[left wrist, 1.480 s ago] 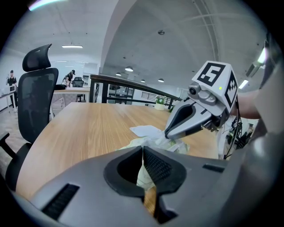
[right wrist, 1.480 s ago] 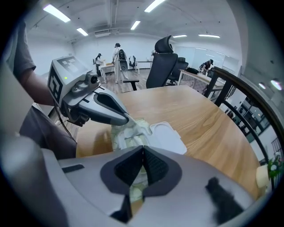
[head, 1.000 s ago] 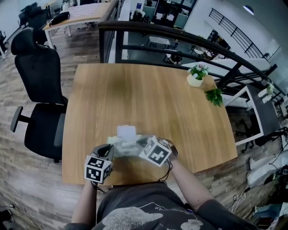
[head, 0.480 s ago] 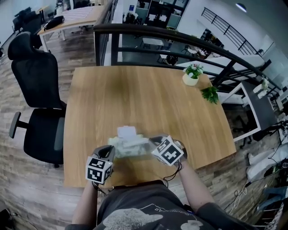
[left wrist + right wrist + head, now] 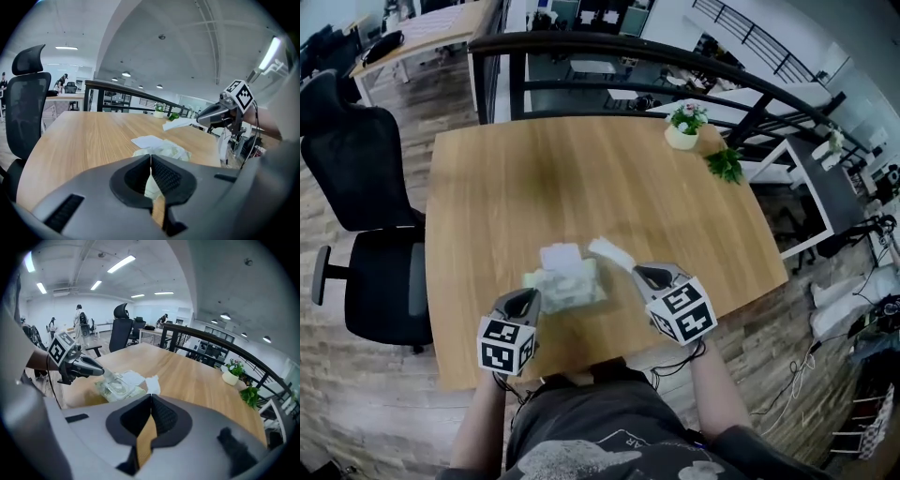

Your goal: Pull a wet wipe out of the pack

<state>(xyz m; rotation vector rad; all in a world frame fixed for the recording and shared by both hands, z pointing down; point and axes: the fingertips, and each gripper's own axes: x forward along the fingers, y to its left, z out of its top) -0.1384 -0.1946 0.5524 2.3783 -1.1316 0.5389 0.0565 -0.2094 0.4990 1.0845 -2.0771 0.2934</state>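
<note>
A pale green wet-wipe pack lies near the table's front edge with its white flap folded open behind it. My left gripper is shut on the pack's left edge; in the left gripper view the pack sits right at the closed jaws. My right gripper is to the right of the pack and lifted off it, shut on a white wipe that hangs clear of the pack. In the right gripper view the wipe pokes out beyond the closed jaws, with the pack to its left.
The wooden table stretches away behind the pack. A small potted plant and a green sprig sit at its far right corner. A black office chair stands to the left, a dark railing beyond.
My right gripper has moved right and up, away from the pack, drawing the white wipe out with it. The left gripper has stayed on the pack's edge.
</note>
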